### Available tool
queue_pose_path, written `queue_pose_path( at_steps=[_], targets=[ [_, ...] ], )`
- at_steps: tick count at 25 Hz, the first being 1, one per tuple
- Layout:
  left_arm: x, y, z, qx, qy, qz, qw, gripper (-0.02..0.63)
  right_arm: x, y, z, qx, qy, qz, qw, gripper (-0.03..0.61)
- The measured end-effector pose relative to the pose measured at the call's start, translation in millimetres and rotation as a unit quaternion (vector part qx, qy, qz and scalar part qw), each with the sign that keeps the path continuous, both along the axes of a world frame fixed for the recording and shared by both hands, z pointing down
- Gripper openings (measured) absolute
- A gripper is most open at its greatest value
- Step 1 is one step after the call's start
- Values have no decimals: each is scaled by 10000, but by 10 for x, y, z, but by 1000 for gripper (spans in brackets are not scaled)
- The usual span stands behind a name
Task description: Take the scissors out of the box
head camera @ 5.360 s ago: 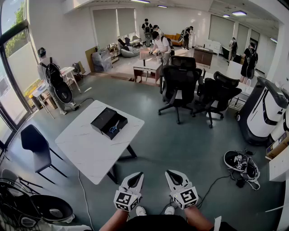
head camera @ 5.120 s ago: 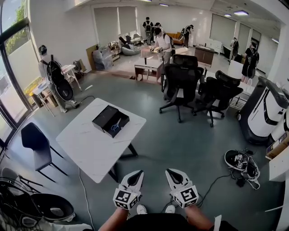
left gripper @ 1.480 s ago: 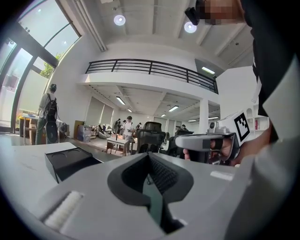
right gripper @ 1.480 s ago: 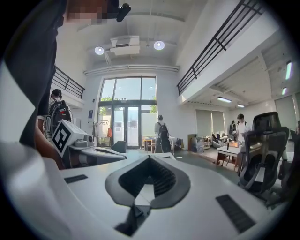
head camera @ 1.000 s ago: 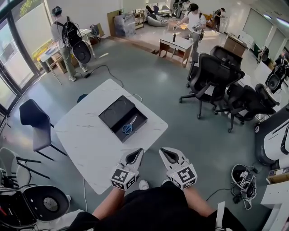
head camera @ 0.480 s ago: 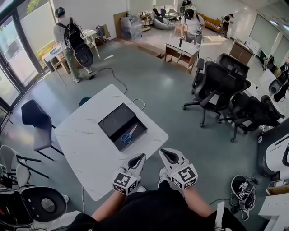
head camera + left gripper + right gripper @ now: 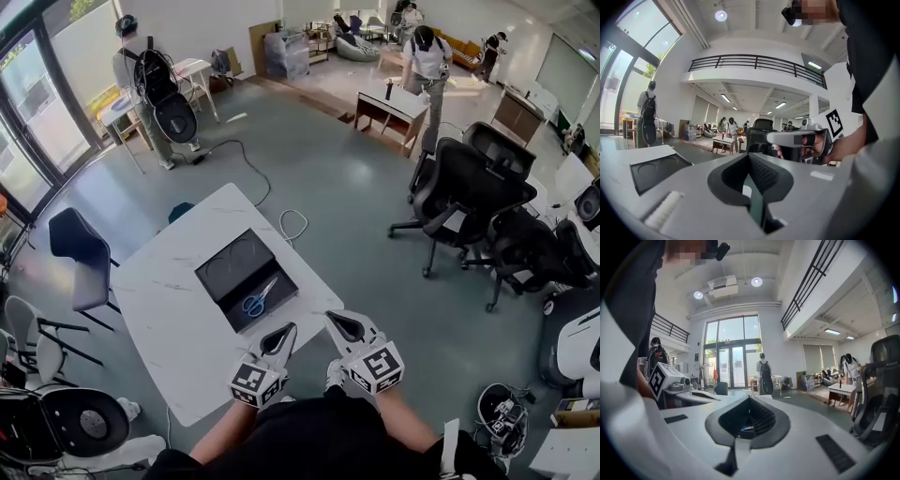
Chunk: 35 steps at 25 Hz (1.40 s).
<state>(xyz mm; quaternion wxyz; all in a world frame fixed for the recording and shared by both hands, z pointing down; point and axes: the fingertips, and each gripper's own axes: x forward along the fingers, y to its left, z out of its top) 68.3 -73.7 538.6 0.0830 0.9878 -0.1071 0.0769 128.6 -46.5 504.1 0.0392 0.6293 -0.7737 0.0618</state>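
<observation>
In the head view a black box [image 7: 234, 272] lies open on the white table [image 7: 169, 328], its lid part at the far side. Blue-handled scissors [image 7: 255, 300] rest in the nearer compartment. My left gripper [image 7: 286, 330] hovers at the table's near edge, just short of the box, with its jaws together and nothing between them. My right gripper [image 7: 333, 319] is beside it, past the table's corner, also shut and empty. In the left gripper view the left gripper [image 7: 750, 159] points over the table, with the box's lid [image 7: 656, 171] at the left.
A dark chair [image 7: 75, 267] stands at the table's left, and a round black seat [image 7: 89, 422] at the lower left. Black office chairs [image 7: 469, 202] stand to the right. A white cable [image 7: 295, 225] lies on the floor behind the table. People stand far off.
The view has come closer to the table, so the box and scissors now lie just ahead of both grippers. The grippers keep their shut pose side by side.
</observation>
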Motion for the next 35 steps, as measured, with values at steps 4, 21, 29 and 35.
queue_pose_path(
  at_steps=[4, 21, 29, 35],
  targets=[
    [253, -57, 18, 30, -67, -156, 9999, 9, 250, -129, -20, 88, -18, -199, 9998, 8],
    [454, -253, 58, 170, -476, -1386, 9891, 9, 557, -533, 106, 71, -220, -1462, 9890, 8],
    [221, -569, -11, 263, -508, -1745, 9830, 9, 370, -758, 120, 60, -318, -1677, 9853, 8],
    [112, -883, -54, 214, -261, -1858, 9820, 9, 270, -1028, -9, 22, -91, -1693, 9855, 8]
  ],
)
